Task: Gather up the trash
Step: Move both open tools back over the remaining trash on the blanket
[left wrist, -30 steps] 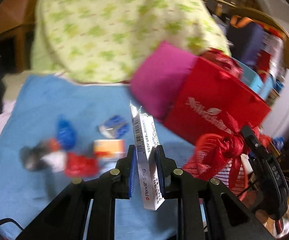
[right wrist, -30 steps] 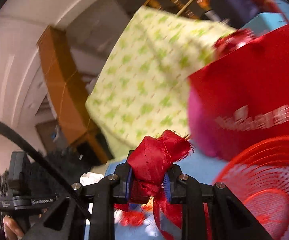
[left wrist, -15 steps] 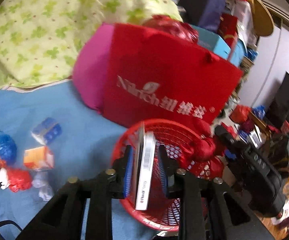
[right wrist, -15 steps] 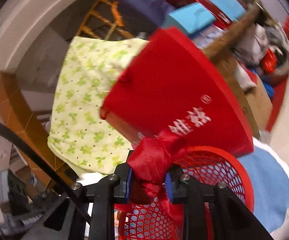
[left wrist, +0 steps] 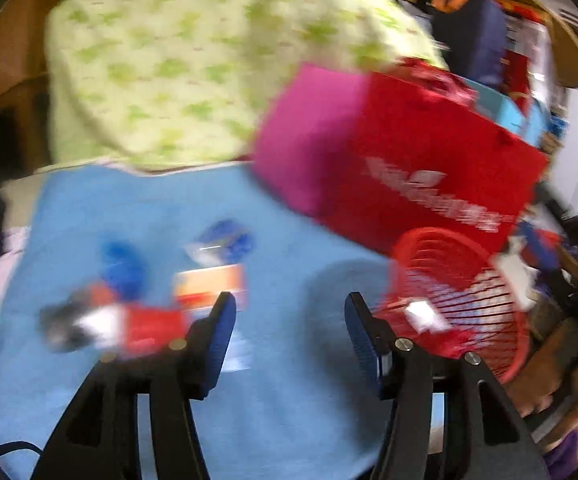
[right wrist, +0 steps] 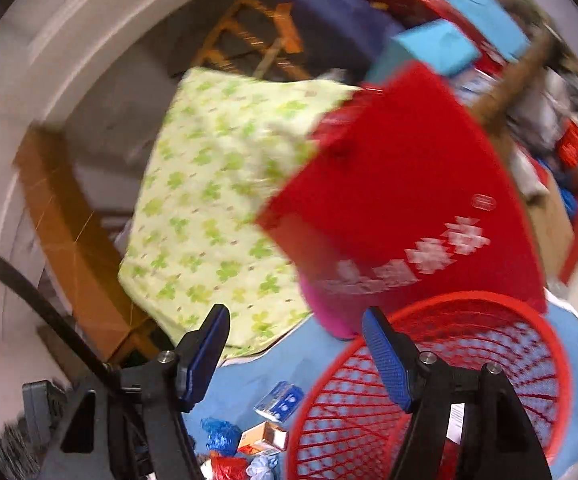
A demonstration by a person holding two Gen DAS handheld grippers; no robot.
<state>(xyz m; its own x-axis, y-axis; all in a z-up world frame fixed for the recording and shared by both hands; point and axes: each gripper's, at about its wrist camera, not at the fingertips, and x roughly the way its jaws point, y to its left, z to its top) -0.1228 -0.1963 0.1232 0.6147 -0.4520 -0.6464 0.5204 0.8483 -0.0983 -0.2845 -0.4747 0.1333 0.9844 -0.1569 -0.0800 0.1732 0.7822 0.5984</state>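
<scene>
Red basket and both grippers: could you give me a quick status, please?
Left gripper, right gripper: opening, nothing between fingers. Red basket holds trash. More trash on blue cloth. Nothing in the way.

Cluttered home bedroom — clover-print pillow [left wrist: 193,64], blue bedsheet [left wrist: 281,380], piled bags [right wrist: 401,200] behind

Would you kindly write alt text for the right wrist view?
The right hand-held gripper, jaws opening and empty, hovers by a red mesh basket on a blue cloth. Small litter lies below; a red bag stands behind.
</scene>
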